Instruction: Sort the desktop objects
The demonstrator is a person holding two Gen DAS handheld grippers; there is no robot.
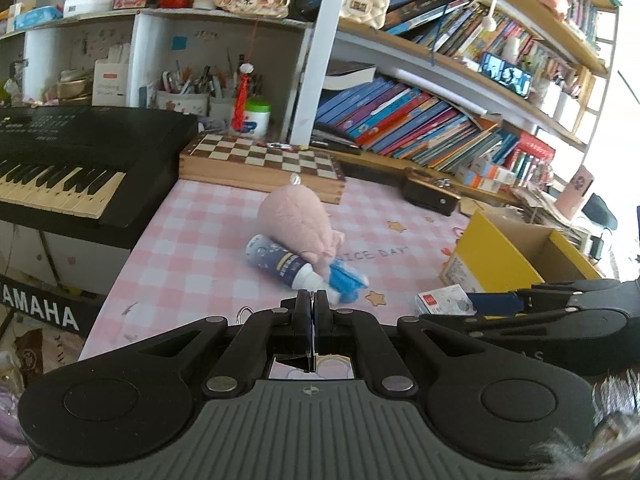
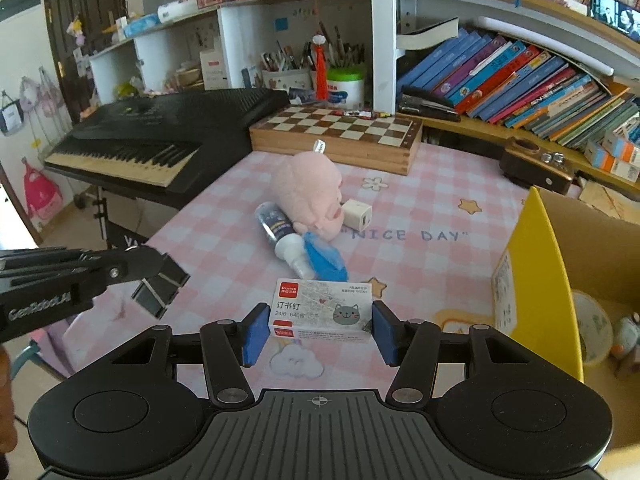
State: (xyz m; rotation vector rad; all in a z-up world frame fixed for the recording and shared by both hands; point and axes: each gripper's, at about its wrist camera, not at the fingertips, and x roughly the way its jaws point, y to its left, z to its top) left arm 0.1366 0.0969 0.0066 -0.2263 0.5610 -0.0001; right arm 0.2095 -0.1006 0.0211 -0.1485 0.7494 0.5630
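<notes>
Right gripper [image 2: 320,328], nearest the lens at 6 o'clock in its own view, has its fingers clamped on the short ends of a white staple box [image 2: 324,308], held clear of the surface [image 2: 420,264], which carries a pink checked mat. Left gripper [image 1: 312,300], entering that view at 9 o'clock, has its fingers pressed together on a black binder clip [image 2: 160,290] that hangs below the tips. Black keyboard [image 2: 160,128] sits at 10 o'clock beside the surface. Yellow carton [image 2: 536,280] stands open at 3 o'clock. Wooden chessboard [image 2: 340,128] lies at 12 o'clock along the far edge. Pink plush toy [image 2: 308,188] lies mid-surface, touching a toppled white bottle [image 2: 280,232]; a blue item [image 2: 324,260] rests against the bottle's neck. Small white cube [image 2: 358,216] sits just beside the plush at its 3 o'clock.
</notes>
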